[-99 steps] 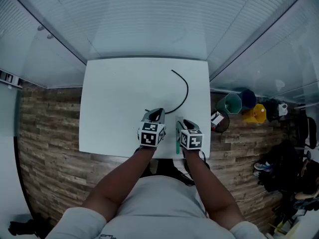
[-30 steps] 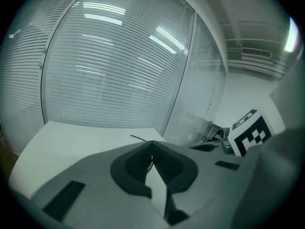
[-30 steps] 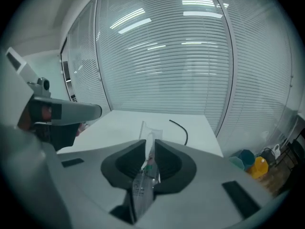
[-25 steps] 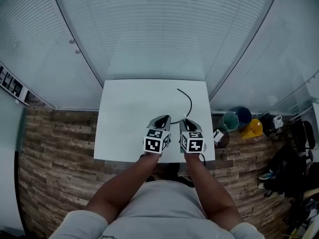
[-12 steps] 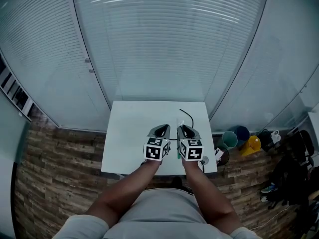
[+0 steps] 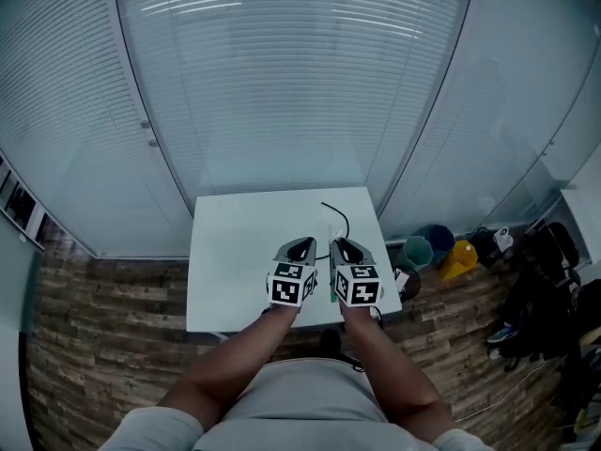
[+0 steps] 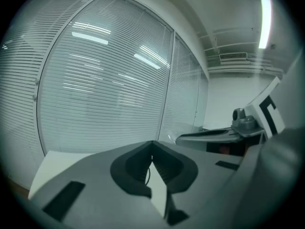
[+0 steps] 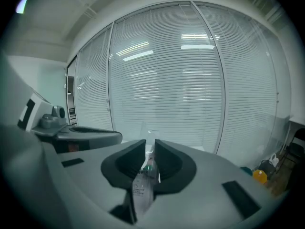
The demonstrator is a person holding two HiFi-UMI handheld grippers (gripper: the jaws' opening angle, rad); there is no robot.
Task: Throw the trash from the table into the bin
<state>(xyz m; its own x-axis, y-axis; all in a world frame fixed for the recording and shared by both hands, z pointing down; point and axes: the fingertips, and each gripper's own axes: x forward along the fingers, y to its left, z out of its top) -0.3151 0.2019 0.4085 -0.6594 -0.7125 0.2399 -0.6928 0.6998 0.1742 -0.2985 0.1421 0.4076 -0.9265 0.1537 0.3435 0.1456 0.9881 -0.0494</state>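
Trash (image 8: 143, 187), a strip of clear plastic with small print and a green part, is clamped between the jaws of the right gripper, above the near edge of the white table (image 6: 235, 252). At the far left of the head view, slatted blinds (image 6: 84, 139) run behind glass down to a wood-patterned floor (image 6: 103, 318). The table stands against the glass wall, and both of the person's forearms reach over its near edge.

The left gripper (image 6: 302, 244) is held over the table's near middle. In the left gripper view (image 7: 152, 150) its dark pads meet at the tips with nothing pinched between them; only a wedge of white tabletop and a thin dark line show through the slit lower down.

Just beside it, close but apart, the right gripper (image 6: 340, 245) points the same way, towards the glass. In the right gripper view (image 8: 150, 149) its pads press on the clear plastic from both sides, and the strip stands upright in the gap with its printed end nearest the camera.

A black cable (image 6: 340, 219) curves over the table ahead of the right gripper.

On the floor past the table's right edge stand a teal bin (image 6: 417, 252), a blue bin (image 6: 439, 238) and a yellow bin (image 6: 461, 257), clustered together and well apart from the trash
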